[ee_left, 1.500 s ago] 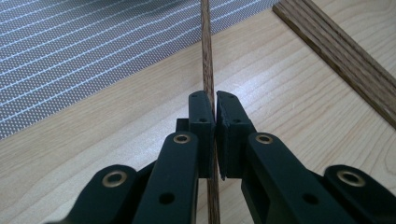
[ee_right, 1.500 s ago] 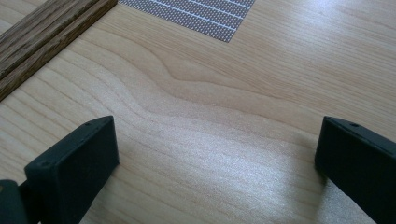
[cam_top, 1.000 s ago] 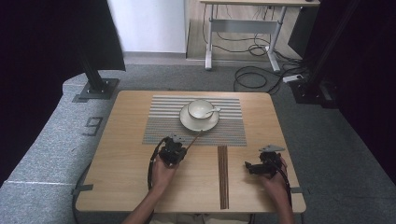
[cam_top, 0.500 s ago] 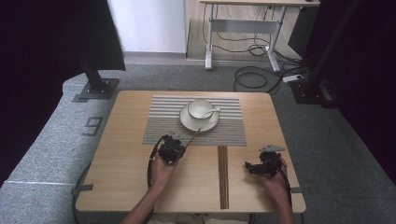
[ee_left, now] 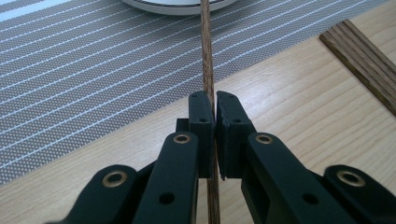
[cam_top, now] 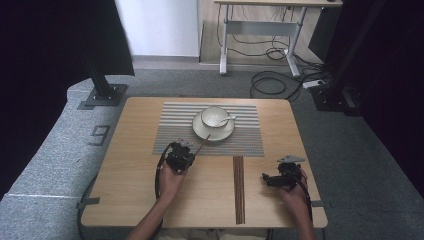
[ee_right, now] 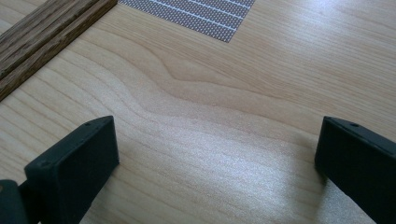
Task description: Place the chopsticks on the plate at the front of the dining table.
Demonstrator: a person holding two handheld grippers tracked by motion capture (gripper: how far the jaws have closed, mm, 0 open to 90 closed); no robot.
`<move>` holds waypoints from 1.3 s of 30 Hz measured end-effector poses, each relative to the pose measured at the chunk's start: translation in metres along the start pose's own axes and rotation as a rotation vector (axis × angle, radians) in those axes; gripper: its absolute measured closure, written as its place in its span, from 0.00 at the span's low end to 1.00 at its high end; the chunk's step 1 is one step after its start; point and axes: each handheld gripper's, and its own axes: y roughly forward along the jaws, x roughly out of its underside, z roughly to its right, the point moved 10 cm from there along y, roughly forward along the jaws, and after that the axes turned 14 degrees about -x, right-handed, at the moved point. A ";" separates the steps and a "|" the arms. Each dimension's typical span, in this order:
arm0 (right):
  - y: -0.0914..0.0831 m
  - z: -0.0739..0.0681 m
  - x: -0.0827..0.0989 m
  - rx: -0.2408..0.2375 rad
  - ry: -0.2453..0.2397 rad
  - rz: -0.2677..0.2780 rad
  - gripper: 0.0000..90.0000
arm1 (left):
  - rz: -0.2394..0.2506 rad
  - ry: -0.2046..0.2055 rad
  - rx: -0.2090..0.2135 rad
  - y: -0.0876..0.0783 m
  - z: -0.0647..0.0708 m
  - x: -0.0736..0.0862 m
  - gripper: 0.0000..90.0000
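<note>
My left gripper (cam_top: 187, 158) (ee_left: 215, 100) is shut on a thin brown wooden stick (cam_top: 202, 143) (ee_left: 206, 51). The stick runs out past the jaw tips, low over the striped placemat (cam_top: 170, 137) (ee_left: 70, 79), and its far end reaches the rim of the white saucer (cam_top: 200, 131) (ee_left: 177, 4). A white cup (cam_top: 215, 116) with a spoon (cam_top: 230, 118) sits on that saucer. My right gripper (cam_top: 266, 178) (ee_right: 215, 154) rests low over bare wood at the right front, its jaws wide apart with nothing between them.
Dark wooden strips (cam_top: 239, 187) (ee_left: 364, 51) (ee_right: 42, 32) lie along the table (cam_top: 125, 200) between the two hands. The placemat's corner (ee_right: 201, 14) lies beyond the right gripper. A cable loops from the left gripper beside the forearm.
The left hand has shifted very slightly with the stick in its jaws. The right hand has stayed put.
</note>
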 end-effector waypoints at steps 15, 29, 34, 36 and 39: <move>0.000 0.000 0.000 0.000 0.000 0.000 0.00 | -0.009 -0.040 -0.020 0.005 -0.018 -0.003 0.95; 0.000 -0.001 0.000 0.003 0.002 0.001 0.00 | -0.013 -0.072 -0.038 0.011 -0.028 -0.008 0.95; 0.000 -0.001 0.000 0.004 0.004 0.001 0.00 | -0.017 -0.080 -0.042 0.013 -0.029 -0.008 0.95; 0.000 -0.001 0.000 0.005 0.006 0.002 0.00 | -0.017 -0.084 -0.044 0.014 -0.030 -0.009 0.95; 0.000 -0.001 0.000 0.007 0.007 0.003 0.00 | -0.019 -0.089 -0.051 0.016 -0.032 -0.010 0.95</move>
